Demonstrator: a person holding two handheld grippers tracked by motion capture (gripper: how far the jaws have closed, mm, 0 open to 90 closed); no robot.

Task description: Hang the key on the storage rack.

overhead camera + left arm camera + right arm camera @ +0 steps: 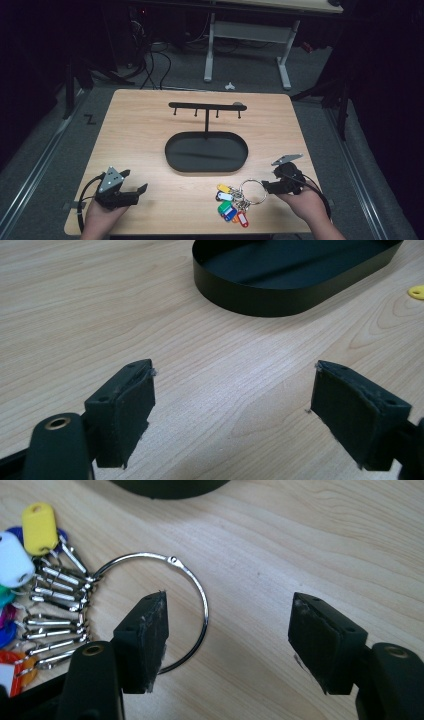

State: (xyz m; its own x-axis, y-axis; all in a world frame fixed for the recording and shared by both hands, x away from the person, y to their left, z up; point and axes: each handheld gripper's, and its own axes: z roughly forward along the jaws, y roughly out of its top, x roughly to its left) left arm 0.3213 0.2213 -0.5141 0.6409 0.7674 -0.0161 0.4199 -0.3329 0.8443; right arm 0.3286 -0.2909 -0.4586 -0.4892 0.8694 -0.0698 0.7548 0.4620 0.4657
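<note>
High view: the ring (253,191) with its coloured tags (231,204) lies flat on the table (140,125) near the front right edge, just left of the right gripper (267,187), well in front of the black tray (206,152) and its hook stand (206,107). The left gripper (140,190) sits at the front left — jaws spread, nothing between them.

Left gripper view: both pads apart over bare wood, tray ahead.

Right gripper view: jaws spread — one pad inside the ring's loop, the other outside it; neither presses the wire.
</note>
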